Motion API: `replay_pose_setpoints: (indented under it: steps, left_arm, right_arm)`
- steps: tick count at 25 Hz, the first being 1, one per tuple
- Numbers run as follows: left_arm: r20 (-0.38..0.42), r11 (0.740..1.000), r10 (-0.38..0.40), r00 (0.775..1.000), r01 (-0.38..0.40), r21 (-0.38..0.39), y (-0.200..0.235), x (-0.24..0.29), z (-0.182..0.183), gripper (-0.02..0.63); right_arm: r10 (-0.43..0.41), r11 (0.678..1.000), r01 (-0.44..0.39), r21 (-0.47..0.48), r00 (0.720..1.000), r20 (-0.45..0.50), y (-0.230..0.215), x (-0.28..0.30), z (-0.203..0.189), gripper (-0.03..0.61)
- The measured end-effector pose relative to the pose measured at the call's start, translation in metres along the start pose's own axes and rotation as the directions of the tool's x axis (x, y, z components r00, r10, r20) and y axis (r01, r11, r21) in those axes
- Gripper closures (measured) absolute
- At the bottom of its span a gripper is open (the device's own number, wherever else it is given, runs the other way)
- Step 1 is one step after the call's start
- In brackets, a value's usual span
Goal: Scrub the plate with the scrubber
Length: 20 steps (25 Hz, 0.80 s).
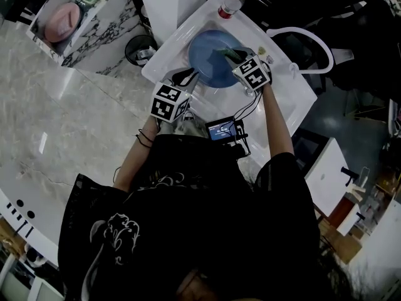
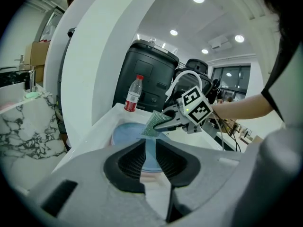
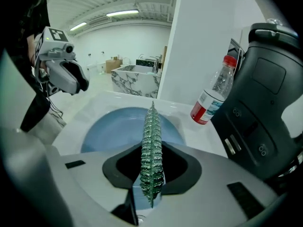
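Observation:
A round blue plate point(image 1: 210, 64) lies in a white basin point(image 1: 168, 54). My left gripper point(image 1: 187, 77) is at the plate's near left rim. In the left gripper view, its jaws point(image 2: 150, 143) are shut on the edge of the plate point(image 2: 127, 131). My right gripper point(image 1: 234, 56) is shut on a green mesh scrubber point(image 1: 225, 54) over the right part of the plate. The scrubber point(image 3: 152, 145) stands edge-on between the right jaws point(image 3: 152, 156), above the plate point(image 3: 113, 126). From the left, the scrubber point(image 2: 152, 122) hangs just over the plate.
A red-capped bottle point(image 1: 230, 4) stands at the basin's far corner. A white looped tube point(image 1: 307, 42) and dark equipment lie to the right. A black cup point(image 1: 141, 47) and a marble-patterned counter point(image 1: 94, 39) are on the left. A small screen point(image 1: 222, 130) hangs at my chest.

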<state>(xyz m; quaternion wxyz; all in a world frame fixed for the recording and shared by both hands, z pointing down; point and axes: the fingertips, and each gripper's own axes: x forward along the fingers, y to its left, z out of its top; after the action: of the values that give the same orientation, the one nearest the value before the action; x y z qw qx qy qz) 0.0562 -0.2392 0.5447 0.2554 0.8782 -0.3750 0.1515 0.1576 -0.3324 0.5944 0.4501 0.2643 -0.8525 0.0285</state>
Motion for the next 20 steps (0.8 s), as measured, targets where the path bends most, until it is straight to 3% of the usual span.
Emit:
replay_pose_setpoints:
  steps: [5,9,20]
  left_arm:
    - [-0.007,1.0,0.013,1.0,-0.014,-0.008,0.002,0.001,-0.001,0.552]
    - [-0.012,1.0,0.023,1.0,-0.023,-0.01,0.003,0.0,-0.003,0.552]
    - [-0.02,0.999,0.031,0.999,-0.032,-0.02,0.008,-0.004,-0.009,0.552]
  right_arm:
    - [-0.067,0.994,0.064,-0.087,0.997,-0.029,-0.038,0.01,0.0,0.488]
    - [-0.105,0.99,0.102,-0.097,0.994,-0.02,-0.055,0.018,0.001,0.489]
    - [-0.088,0.992,0.089,0.089,0.996,-0.022,-0.039,0.023,-0.029,0.488]
